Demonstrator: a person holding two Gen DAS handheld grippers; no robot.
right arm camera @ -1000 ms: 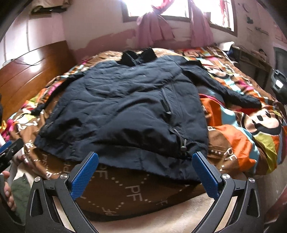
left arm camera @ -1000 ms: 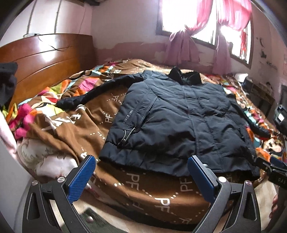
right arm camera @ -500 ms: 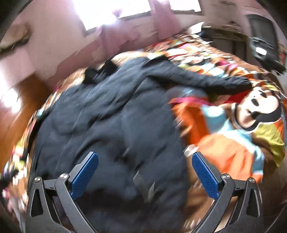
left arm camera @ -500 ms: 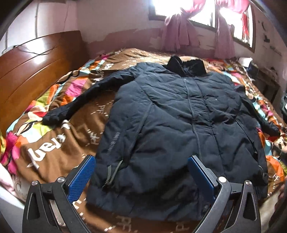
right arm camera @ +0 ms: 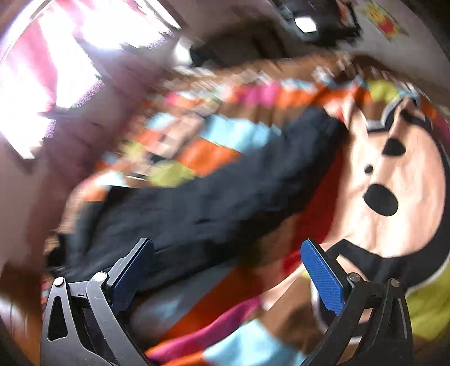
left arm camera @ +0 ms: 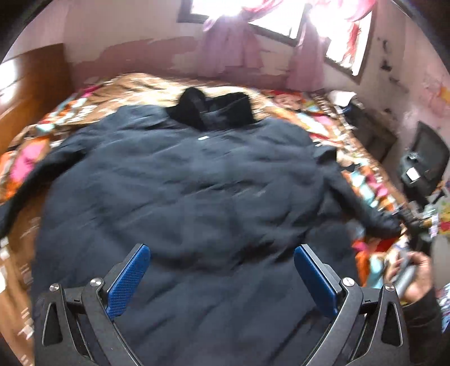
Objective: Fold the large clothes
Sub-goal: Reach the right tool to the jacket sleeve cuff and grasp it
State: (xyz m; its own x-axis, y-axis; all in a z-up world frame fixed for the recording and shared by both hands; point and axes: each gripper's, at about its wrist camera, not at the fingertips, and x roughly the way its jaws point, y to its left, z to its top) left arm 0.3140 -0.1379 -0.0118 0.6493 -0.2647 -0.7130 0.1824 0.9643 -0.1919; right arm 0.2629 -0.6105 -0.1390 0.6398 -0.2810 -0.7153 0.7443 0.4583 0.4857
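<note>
While the patterned bedspread (left arm camera: 284, 98) covers the bed, a dark padded jacket (left arm camera: 182, 183) lies flat mid-bed, collar toward the window edge, one sleeve (right arm camera: 225, 194) outstretched. Left gripper (left arm camera: 222, 278) over its hem, right gripper (right arm camera: 227, 278) over the sleeve: both spread wide, empty.

A home bedroom: a bed (left arm camera: 295, 112) under a colourful cartoon-print blanket (right arm camera: 393, 183) fills the room, a wooden headboard (left arm camera: 31, 84) at its left, a pink-curtained window (left arm camera: 275, 19) on the peeling wall behind it.
</note>
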